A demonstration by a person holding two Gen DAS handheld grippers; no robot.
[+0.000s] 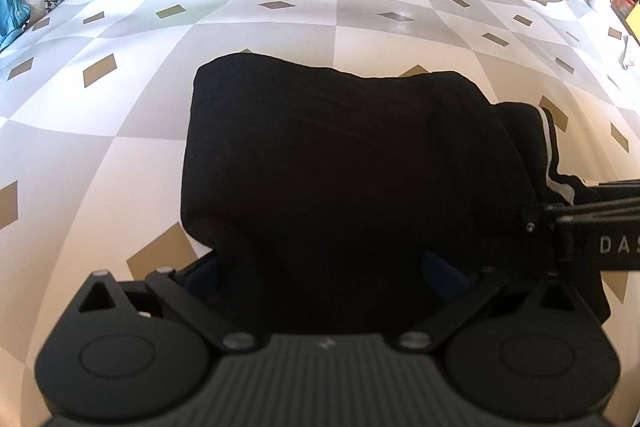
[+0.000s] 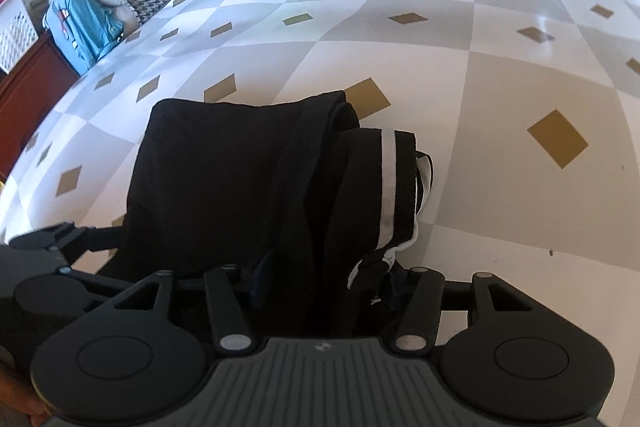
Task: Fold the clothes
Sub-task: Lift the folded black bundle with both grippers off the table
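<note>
**Black Clothes in a Bundle, Both Claws at the Near Edge**

The soft black folded cloth with a white stripe [image 1: 340, 163] lies in the middle of both pictures, on the counter with the white, grey and gold diamond cover [image 1: 280, 19]. It is already doubled over into a thick bundle. The white stripe [image 2: 387, 187] shows on its right side.

The left claw [image 1: 320, 275] sits at the bottom of its picture. Its blue pads are spread wide, and the black cloth fills the gap between them. I cannot tell if they squeeze it. The right claw [image 2: 324, 279] looks partly spread too, with cloth between its pads. The pads are mostly hidden, so I cannot tell its grip either.

This could be a fold just laid down, or a bundle about to be folded again. Another fold would need both claws to pinch the near edge.
</note>
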